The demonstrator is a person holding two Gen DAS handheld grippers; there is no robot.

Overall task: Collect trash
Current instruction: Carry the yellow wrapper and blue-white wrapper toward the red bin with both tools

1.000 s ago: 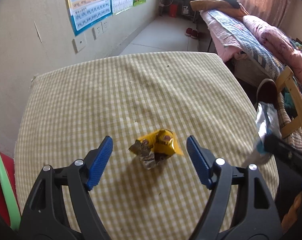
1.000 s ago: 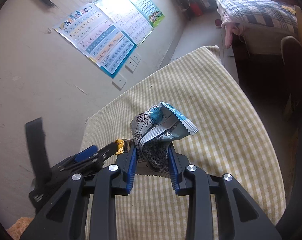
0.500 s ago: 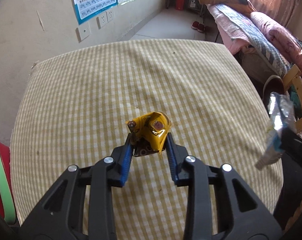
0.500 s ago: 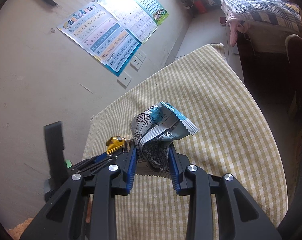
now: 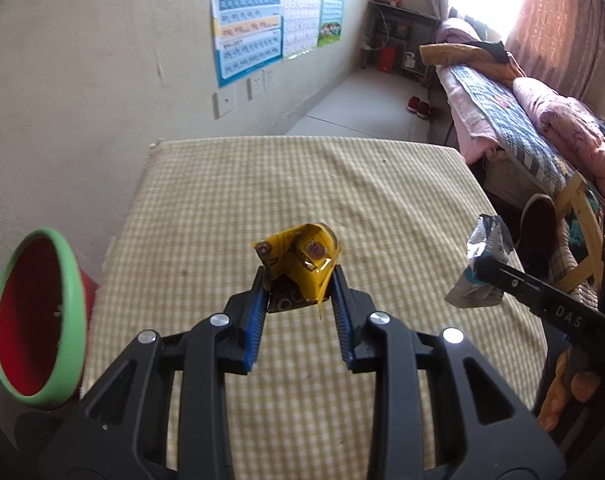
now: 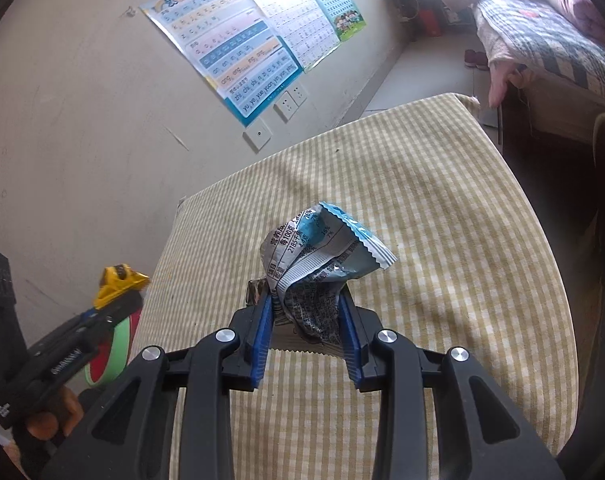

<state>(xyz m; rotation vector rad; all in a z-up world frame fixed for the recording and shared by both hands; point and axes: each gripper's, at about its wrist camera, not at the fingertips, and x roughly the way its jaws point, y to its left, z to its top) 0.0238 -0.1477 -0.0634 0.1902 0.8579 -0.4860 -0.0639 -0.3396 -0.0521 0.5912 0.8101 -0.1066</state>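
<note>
The left hand-held gripper [image 5: 298, 280], having just closed, is gripping the yellow wrapper [image 5: 300, 258] and lifting it off the checked bench [image 5: 262, 184]; the right hand-held gripper [image 6: 304, 308] is clamping the blue wrapper [image 6: 322, 248]. Both are heading binward, toward the red bin [image 5: 34, 320].

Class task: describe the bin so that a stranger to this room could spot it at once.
Find the checked table, then its edge nearest the wall with the posters. The bin stands just off that edge, below the tabletop. Nothing else nearby has its red inside and green rim.
</note>
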